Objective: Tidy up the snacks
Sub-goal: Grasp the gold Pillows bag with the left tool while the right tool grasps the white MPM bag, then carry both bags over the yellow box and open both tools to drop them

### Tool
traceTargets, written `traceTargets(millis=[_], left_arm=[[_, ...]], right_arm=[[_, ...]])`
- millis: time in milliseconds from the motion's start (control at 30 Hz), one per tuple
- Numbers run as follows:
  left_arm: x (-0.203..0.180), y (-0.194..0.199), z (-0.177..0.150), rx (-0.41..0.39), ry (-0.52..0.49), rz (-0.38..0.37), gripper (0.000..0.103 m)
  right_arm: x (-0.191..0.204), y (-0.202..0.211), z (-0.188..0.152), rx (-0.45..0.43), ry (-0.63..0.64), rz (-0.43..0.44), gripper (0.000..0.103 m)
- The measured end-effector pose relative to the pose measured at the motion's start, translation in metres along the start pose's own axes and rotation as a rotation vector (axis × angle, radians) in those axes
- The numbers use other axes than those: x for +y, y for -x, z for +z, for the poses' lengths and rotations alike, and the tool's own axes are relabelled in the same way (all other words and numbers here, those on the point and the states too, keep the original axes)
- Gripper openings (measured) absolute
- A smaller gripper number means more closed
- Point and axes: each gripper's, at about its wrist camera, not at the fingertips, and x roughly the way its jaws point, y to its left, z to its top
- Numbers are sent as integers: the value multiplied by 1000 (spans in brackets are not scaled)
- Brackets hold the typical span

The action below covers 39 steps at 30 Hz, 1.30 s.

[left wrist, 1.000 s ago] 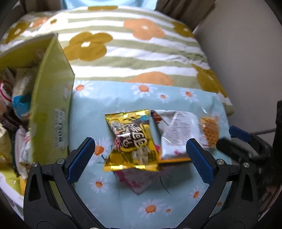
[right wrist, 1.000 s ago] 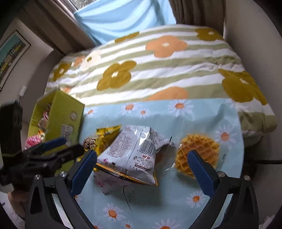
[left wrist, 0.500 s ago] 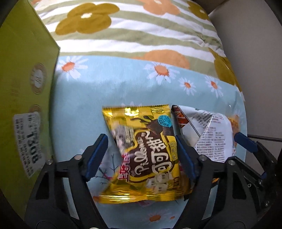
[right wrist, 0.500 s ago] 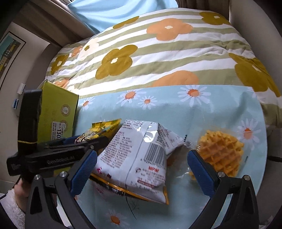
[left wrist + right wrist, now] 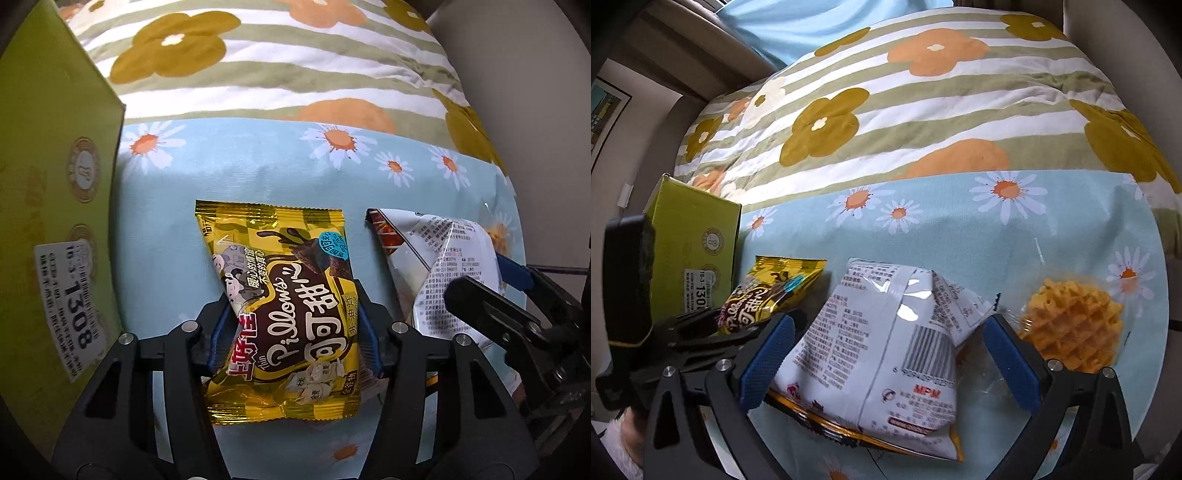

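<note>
My left gripper (image 5: 293,332) is shut on a yellow-gold chocolate snack packet (image 5: 284,291), its blue pads pressing both sides. The packet also shows in the right wrist view (image 5: 768,291), held by the left gripper (image 5: 713,332). My right gripper (image 5: 886,358) is open, its jaws on either side of a white snack bag (image 5: 886,350) that lies on the daisy cloth; it does not grip it. The white bag shows in the left wrist view (image 5: 436,266). A wrapped waffle (image 5: 1071,328) lies right of the right gripper.
A green cardboard box (image 5: 48,229) stands at the left, close to the yellow packet; it shows in the right wrist view (image 5: 690,254) too. The light blue daisy cloth (image 5: 960,229) covers the surface. A striped flowered quilt (image 5: 905,103) lies behind.
My left gripper moved forward over the yellow packet and closed on it. My right gripper moved closer to the white bag and stays open.
</note>
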Motion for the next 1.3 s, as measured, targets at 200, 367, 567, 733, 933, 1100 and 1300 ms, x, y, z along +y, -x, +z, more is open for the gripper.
traceTargets(millis=[200, 367, 567, 733, 933, 1100, 1300], left_arm=[[3, 4, -3, -6, -1, 10, 52], [3, 7, -4, -16, 4, 7, 52], [-1, 25, -10, -58, -9, 3, 52], [-8, 51, -19, -108, -35, -15, 52], [-17, 102, -35, -224, -59, -26, 52], [-10, 155, -47, -321, -65, -37, 52], [30, 218, -53, -427, -55, -47, 52]], right_arm=[[3, -16, -1, 41, -7, -19, 91], [1, -17, -8, 50, -31, 11, 70], [9, 3, -12, -2, 14, -27, 61], [12, 35, -17, -76, 31, -40, 61], [27, 84, -21, -172, 81, -42, 61], [56, 117, -28, -247, 145, -49, 61], [119, 142, -32, -333, 208, -31, 61]])
